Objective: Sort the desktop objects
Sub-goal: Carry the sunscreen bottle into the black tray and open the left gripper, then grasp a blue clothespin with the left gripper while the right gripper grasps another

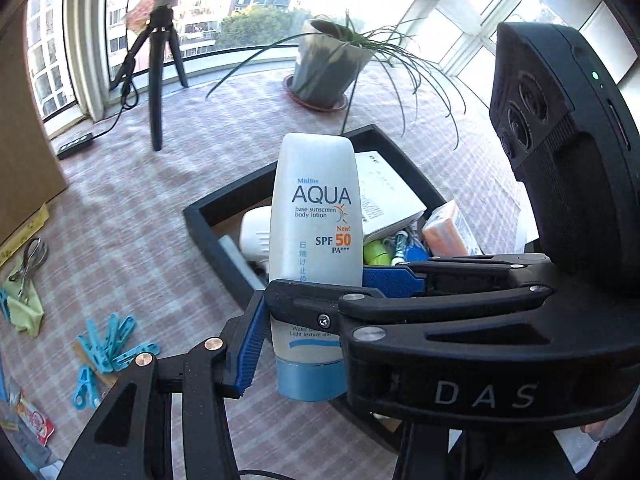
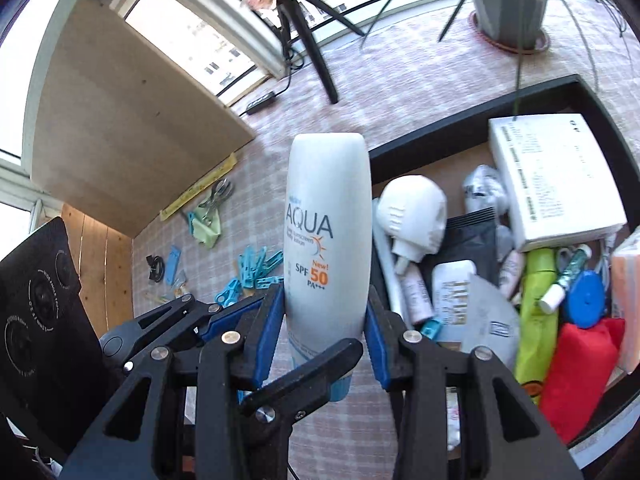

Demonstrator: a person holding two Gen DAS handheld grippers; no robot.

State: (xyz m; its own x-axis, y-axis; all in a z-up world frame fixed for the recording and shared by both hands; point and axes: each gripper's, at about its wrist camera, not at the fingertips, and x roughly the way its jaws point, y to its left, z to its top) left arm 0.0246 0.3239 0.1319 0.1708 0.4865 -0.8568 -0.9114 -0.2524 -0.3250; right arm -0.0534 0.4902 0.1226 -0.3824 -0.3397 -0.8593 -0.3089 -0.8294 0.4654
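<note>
A white sunscreen bottle (image 1: 316, 216) with a blue cap at the bottom is held upright, cap down, above the table next to the black storage box (image 1: 224, 216). Both grippers grip it. My right gripper (image 2: 326, 320) is shut on the sunscreen bottle (image 2: 328, 232) with blue pads on both sides. My left gripper (image 1: 308, 320) also clamps its lower part. The right gripper's body fills the right of the left wrist view (image 1: 440, 320). The black box (image 2: 440, 128) holds several items: a white box (image 2: 556, 184), a white bottle, a green tube, a red pouch (image 2: 580, 380).
Blue clothespins (image 1: 108, 352) lie on the checked tablecloth at the left, with scissors (image 1: 30, 264) on a green cloth. A potted plant (image 1: 328, 68) and a black tripod (image 1: 160, 72) stand at the back near the window. A cardboard board (image 2: 120, 128) leans at the left.
</note>
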